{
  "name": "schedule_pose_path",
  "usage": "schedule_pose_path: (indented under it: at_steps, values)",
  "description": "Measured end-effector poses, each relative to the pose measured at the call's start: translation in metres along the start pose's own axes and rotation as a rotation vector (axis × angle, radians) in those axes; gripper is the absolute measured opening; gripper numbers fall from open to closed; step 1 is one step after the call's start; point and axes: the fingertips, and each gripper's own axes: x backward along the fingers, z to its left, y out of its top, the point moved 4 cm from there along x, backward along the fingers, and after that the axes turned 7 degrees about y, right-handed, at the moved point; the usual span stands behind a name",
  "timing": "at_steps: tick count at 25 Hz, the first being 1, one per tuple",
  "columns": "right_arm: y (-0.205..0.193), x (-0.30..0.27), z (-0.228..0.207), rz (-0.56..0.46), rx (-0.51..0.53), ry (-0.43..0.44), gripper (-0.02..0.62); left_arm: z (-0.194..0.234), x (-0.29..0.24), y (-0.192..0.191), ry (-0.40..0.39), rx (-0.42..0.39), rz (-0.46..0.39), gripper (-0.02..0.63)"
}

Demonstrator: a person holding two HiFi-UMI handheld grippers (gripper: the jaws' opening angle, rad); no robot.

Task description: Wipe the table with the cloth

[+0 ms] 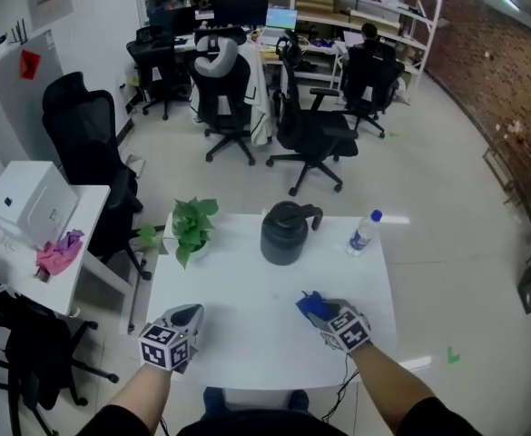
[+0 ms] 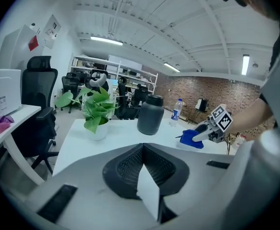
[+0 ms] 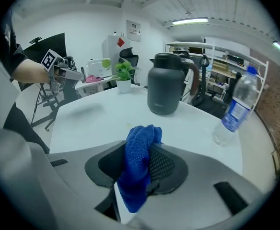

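A blue cloth (image 3: 139, 169) hangs bunched between the jaws of my right gripper (image 3: 142, 152), which is shut on it. In the head view the cloth (image 1: 312, 305) sits at the tip of the right gripper (image 1: 325, 311), over the front right part of the white table (image 1: 247, 280). In the left gripper view the cloth's (image 2: 191, 139) lower edge looks to rest on the tabletop. My left gripper (image 1: 187, 314) hovers at the table's front left, jaws together with nothing between them (image 2: 142, 150).
A dark jug (image 1: 286, 232) stands at the table's far middle, a water bottle (image 1: 364, 232) at the far right and a potted plant (image 1: 191, 227) at the far left. A side desk (image 1: 83, 243) with a pink rag stands left. Office chairs fill the room beyond.
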Motion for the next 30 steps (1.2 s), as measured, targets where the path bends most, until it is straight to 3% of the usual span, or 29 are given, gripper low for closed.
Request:
schedule_pose_path:
  at_steps: [4,8,15,22,26,30]
  values:
    - [0.032,-0.065,0.034,0.065,0.055,0.017,0.129,0.009,-0.036,-0.009,0.022,0.050,0.035,0.000]
    - [0.034,-0.110,0.052,0.130,0.063,-0.057,0.129,0.011,-0.066,-0.019,0.039,0.126,0.063,0.000]
    - [0.049,-0.149,0.016,0.112,0.014,-0.100,0.127,0.003,-0.094,-0.036,-0.008,0.151,0.085,0.000]
    - [0.074,-0.160,-0.018,0.092,-0.005,-0.127,0.126,0.000,-0.095,-0.038,-0.024,0.177,0.096,0.000]
    - [0.074,-0.127,0.013,0.051,-0.006,-0.113,0.126,0.005,-0.093,-0.034,-0.011,0.150,0.092,0.000]
    - [0.042,-0.117,0.050,0.099,0.034,-0.079,0.124,0.010,-0.093,-0.033,-0.001,0.166,0.089,0.000]
